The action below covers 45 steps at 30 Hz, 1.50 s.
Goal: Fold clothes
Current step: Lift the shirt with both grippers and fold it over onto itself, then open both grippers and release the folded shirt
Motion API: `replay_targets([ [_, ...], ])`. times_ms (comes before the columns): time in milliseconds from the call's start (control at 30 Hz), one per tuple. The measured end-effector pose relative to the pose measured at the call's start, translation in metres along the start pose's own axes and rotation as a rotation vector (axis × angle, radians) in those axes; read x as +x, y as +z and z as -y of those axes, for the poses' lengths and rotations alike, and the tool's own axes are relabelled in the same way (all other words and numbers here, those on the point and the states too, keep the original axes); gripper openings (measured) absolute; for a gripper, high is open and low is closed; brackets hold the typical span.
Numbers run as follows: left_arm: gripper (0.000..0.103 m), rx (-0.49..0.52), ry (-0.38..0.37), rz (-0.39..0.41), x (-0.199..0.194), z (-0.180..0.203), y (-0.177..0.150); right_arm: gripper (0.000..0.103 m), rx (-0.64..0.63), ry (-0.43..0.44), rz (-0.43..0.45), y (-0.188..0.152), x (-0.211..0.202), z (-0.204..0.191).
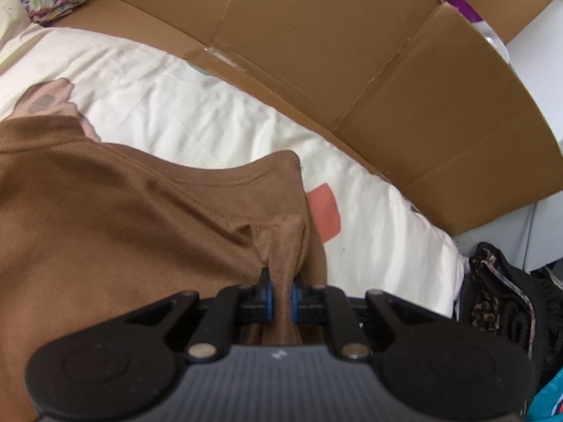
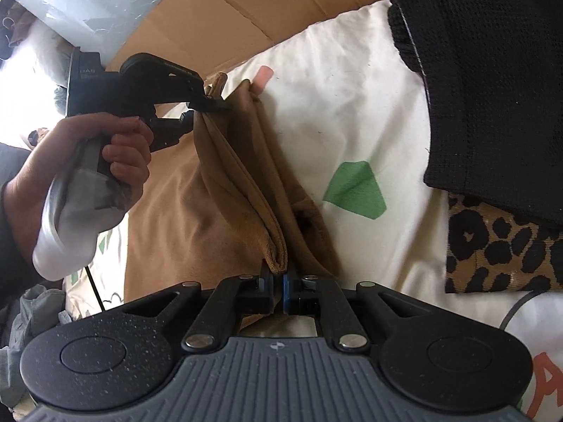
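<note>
The right claw (image 2: 279, 281) is clenched on a folded corner of the brown garment (image 2: 211, 204), the left claw (image 1: 280, 293) pinching another bunch of it above the white bed sheet (image 2: 352, 112), so uneven pulling could slip the thin grip and spoil the fold.

A cream bedsheet (image 1: 197, 116) printed with coloured shapes covers the surface; a red patch (image 1: 325, 212) shows at three o'clock of centre in the left wrist view, and a green patch (image 2: 355, 190) at three o'clock in the right wrist view. Flattened cardboard (image 1: 369, 66) runs along the sheet's far edge toward twelve and one o'clock. A black knit garment (image 2: 492, 81) lies at two o'clock, overlapping a leopard-print cloth (image 2: 499, 246) at four o'clock. Clear plastic wrapping (image 2: 81, 3) sits at eleven o'clock.
</note>
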<state>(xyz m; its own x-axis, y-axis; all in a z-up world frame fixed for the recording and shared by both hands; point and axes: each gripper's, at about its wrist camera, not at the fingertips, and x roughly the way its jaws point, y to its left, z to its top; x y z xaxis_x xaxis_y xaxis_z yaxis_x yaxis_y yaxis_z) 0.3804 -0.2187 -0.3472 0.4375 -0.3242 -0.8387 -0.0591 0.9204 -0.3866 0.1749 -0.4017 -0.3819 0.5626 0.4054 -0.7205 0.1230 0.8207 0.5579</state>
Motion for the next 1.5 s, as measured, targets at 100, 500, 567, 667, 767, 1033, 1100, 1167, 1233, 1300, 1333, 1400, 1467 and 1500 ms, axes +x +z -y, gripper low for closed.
replay_targets([
  [100, 0.010, 0.011, 0.007, -0.001, 0.003, 0.003, 0.000, 0.002, -0.030, -0.019, -0.005, 0.000, 0.001, -0.002],
  [500, 0.010, 0.040, 0.033, -0.006, 0.012, 0.014, -0.003, 0.002, -0.023, -0.043, -0.022, -0.005, -0.001, 0.004],
  [567, 0.012, 0.062, 0.042, -0.021, 0.017, 0.017, -0.003, 0.002, -0.016, -0.050, -0.026, -0.006, -0.001, 0.005],
  [667, 0.018, 0.114, 0.026, -0.047, 0.018, 0.019, 0.002, 0.002, 0.000, -0.057, -0.028, -0.005, 0.002, 0.008],
  [767, 0.021, 0.118, -0.036, -0.063, 0.005, 0.013, 0.014, 0.002, 0.010, -0.063, -0.028, -0.007, 0.002, 0.007],
  [1033, 0.017, 0.176, -0.063, -0.060, -0.027, 0.002, 0.027, 0.003, 0.040, -0.061, -0.023, -0.009, 0.001, 0.011],
  [1100, 0.015, 0.196, -0.057, -0.076, -0.021, 0.003, 0.024, 0.003, 0.044, -0.063, -0.023, -0.008, 0.001, 0.010],
  [1167, 0.015, 0.216, -0.051, -0.092, -0.015, 0.005, 0.020, 0.003, 0.045, -0.064, -0.024, -0.007, 0.001, 0.010],
  [1233, 0.015, 0.226, -0.049, -0.102, -0.006, 0.007, 0.015, 0.004, 0.045, -0.066, -0.027, -0.006, -0.001, 0.011],
  [1300, 0.015, 0.229, -0.046, -0.110, 0.006, 0.010, 0.012, 0.004, 0.044, -0.067, -0.030, -0.005, -0.003, 0.011],
  [1333, 0.015, 0.230, -0.045, -0.114, 0.011, 0.011, 0.010, 0.004, 0.046, -0.068, -0.031, -0.005, -0.005, 0.012],
  [1400, 0.014, 0.232, -0.036, -0.111, 0.021, 0.014, 0.011, 0.004, 0.046, -0.070, -0.032, -0.005, -0.007, 0.013],
  [1467, 0.014, 0.231, -0.026, -0.106, 0.029, 0.016, 0.012, 0.004, 0.034, -0.075, -0.038, -0.003, -0.009, 0.011],
  [1500, 0.013, 0.229, -0.022, -0.103, 0.031, 0.016, 0.013, 0.004, 0.025, -0.077, -0.042, -0.002, -0.010, 0.010],
])
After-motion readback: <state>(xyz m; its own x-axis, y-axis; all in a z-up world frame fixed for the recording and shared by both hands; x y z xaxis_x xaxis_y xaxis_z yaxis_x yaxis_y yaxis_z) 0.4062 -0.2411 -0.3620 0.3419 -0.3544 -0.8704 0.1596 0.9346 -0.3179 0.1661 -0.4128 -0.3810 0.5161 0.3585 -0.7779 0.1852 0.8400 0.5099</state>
